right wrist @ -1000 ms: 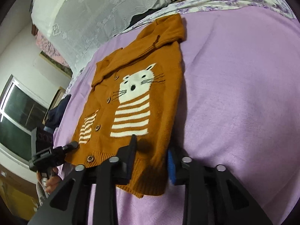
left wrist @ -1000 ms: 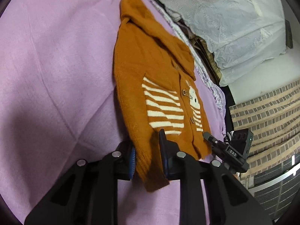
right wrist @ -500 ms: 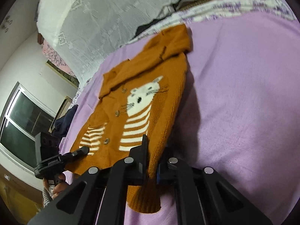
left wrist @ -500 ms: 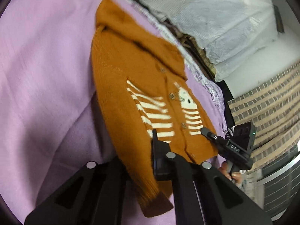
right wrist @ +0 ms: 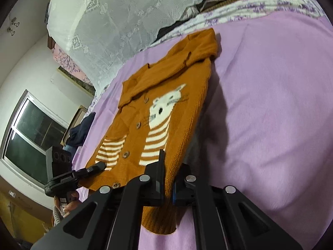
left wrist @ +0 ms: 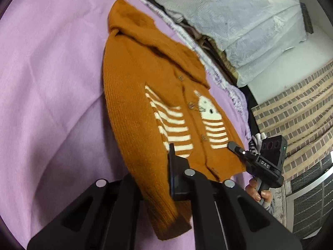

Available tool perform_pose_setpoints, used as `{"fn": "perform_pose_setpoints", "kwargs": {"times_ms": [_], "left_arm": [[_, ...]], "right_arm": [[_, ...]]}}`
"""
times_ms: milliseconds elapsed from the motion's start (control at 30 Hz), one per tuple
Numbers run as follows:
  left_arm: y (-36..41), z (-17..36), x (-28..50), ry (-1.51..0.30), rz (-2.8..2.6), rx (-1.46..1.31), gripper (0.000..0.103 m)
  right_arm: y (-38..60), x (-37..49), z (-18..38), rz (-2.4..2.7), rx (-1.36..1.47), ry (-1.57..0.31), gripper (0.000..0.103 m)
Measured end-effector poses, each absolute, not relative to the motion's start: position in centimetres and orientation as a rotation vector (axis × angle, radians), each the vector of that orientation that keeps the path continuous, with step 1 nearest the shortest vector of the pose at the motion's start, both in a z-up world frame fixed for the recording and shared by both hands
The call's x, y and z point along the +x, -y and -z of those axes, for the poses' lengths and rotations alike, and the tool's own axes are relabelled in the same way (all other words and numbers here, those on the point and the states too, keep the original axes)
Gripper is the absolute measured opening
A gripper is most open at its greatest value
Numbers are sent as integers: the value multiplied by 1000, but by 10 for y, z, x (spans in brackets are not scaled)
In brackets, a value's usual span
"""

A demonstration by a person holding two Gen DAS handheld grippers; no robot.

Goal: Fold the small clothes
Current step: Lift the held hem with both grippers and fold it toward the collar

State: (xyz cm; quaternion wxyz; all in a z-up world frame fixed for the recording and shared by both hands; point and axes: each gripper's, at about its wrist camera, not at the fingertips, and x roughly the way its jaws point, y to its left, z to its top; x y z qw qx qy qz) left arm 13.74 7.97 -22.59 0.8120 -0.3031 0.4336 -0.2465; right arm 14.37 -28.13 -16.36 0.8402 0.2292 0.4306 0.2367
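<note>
An orange knitted cardigan [left wrist: 141,104] with a white cat and stripes lies front up on a lilac blanket [left wrist: 52,83]. My left gripper [left wrist: 164,163] is shut on its near hem corner, which hangs over the fingers; the left finger is hidden under the knit. In the same view my right gripper [left wrist: 235,146], held by a hand, grips the other hem corner. From the right wrist, the cardigan [right wrist: 179,112] stretches away across the blanket [right wrist: 270,104]. The right gripper [right wrist: 169,167] is shut on the hem, and the left gripper [right wrist: 100,165] pinches the far corner.
A white lace cloth [left wrist: 249,20] [right wrist: 124,20] covers a pile behind the blanket. A brick-patterned surface [left wrist: 291,114] lies beyond the bed edge. A window [right wrist: 27,135] and a dark garment [right wrist: 81,129] are off to the left.
Both grippers went from open around the hem to shut on it. The bottom edge of the cardigan has lifted slightly off the blanket with them.
</note>
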Motion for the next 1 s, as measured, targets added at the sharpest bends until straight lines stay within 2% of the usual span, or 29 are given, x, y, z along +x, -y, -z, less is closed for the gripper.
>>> {"fn": "perform_pose_setpoints", "kwargs": {"times_ms": [100,167,233,300,333,367,533,1000], "left_arm": [[-84,238,145,-972,523,-705,7],[-85,240,144,-971,524,-718,8],[-83,240,144,-975,519,-714,8],[-82,239,142,-968,518,-703,8],[-82,238,141,-959,518,-697,6],[-81,236,139,-949,516,-688,5],[-75,218,136,-914,503,-614,5],[-70,165,157,-839,513,-523,5]], "right_arm": [[282,151,174,-481,495,-964,10],[282,153,179,-492,504,-995,16],[280,152,180,-494,493,-996,17],[276,149,179,-492,471,-989,15],[276,147,179,-494,470,-984,8],[276,145,178,-495,473,-974,6],[277,140,162,-515,476,-907,6],[285,167,129,-584,605,-880,6]]}}
